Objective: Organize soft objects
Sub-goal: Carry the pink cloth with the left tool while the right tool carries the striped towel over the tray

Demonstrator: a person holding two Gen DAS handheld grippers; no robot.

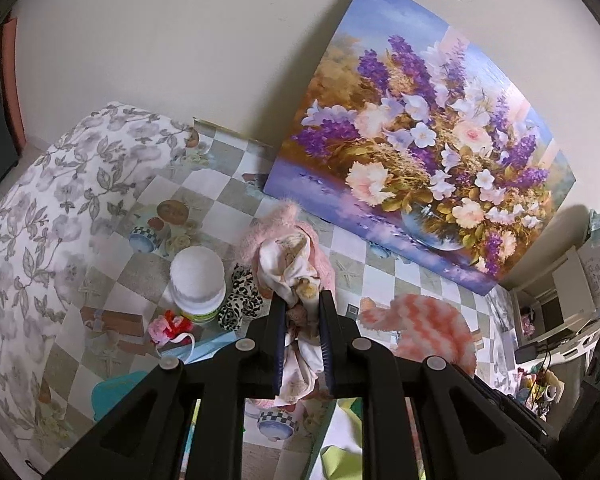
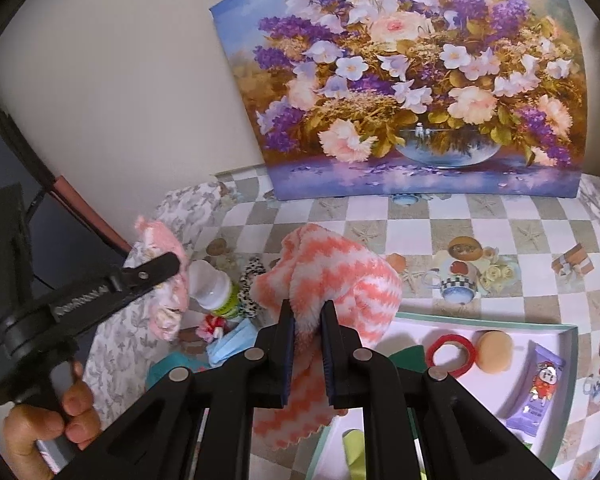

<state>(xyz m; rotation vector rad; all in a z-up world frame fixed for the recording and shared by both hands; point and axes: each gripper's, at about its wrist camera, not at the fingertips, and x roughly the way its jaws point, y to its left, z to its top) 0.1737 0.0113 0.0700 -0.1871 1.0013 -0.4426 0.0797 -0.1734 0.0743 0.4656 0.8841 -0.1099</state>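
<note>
A: Backdrop?
B: One flower painting [image 2: 404,80], purple and pink blooms in a glass bowl, leaning on a cream wall [image 1: 160,40].
A: Surface?
B: Checked tablecloth [image 2: 500,224] printed with teapots and starfish; a grey floral-print cover [image 1: 40,220] beside it.
A: Hard goods?
B: One white-capped bottle [image 1: 198,284], green label. On a white tray [image 2: 500,332]: one red ring [image 2: 454,354], one round peach-coloured cake [image 2: 496,350], one purple snack packet [image 2: 538,392]. Ring and cake just beside each other; packet lies apart.

Checkered tablecloth [image 2: 440,216]: white bottle [image 1: 198,282], leopard scrunchie [image 1: 240,300], blue mask [image 2: 230,344], white tray [image 2: 556,332], flower painting [image 2: 420,80].
</note>
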